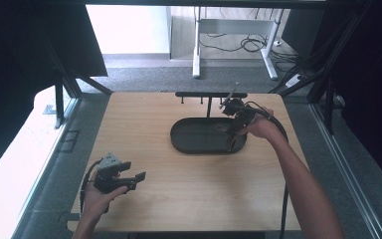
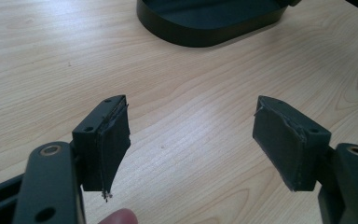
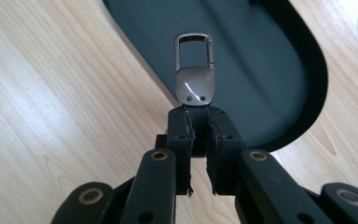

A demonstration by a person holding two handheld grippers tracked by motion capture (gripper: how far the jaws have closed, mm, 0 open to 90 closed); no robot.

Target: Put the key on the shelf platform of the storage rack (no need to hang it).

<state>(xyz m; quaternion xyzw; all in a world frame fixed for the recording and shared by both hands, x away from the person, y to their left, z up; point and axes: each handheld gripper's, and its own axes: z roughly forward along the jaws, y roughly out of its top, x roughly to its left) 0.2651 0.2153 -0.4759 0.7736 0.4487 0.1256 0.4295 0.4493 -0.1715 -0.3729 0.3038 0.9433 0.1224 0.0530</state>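
A keychain with a metal snap clasp on a dark strap hangs over the right end of the black oval tray. My right gripper is shut on its strap, just below the clasp. From above, the right gripper points down over the tray's right end. My left gripper rests low over the table's front left, jaws wide open and empty. In the left gripper view, its pads frame bare wood, with the tray farther ahead.
A black rack with small hooks stands just behind the tray near the table's far edge. The light wooden tabletop stretches between the two hands. Cables trail from each gripper toward the front edge.
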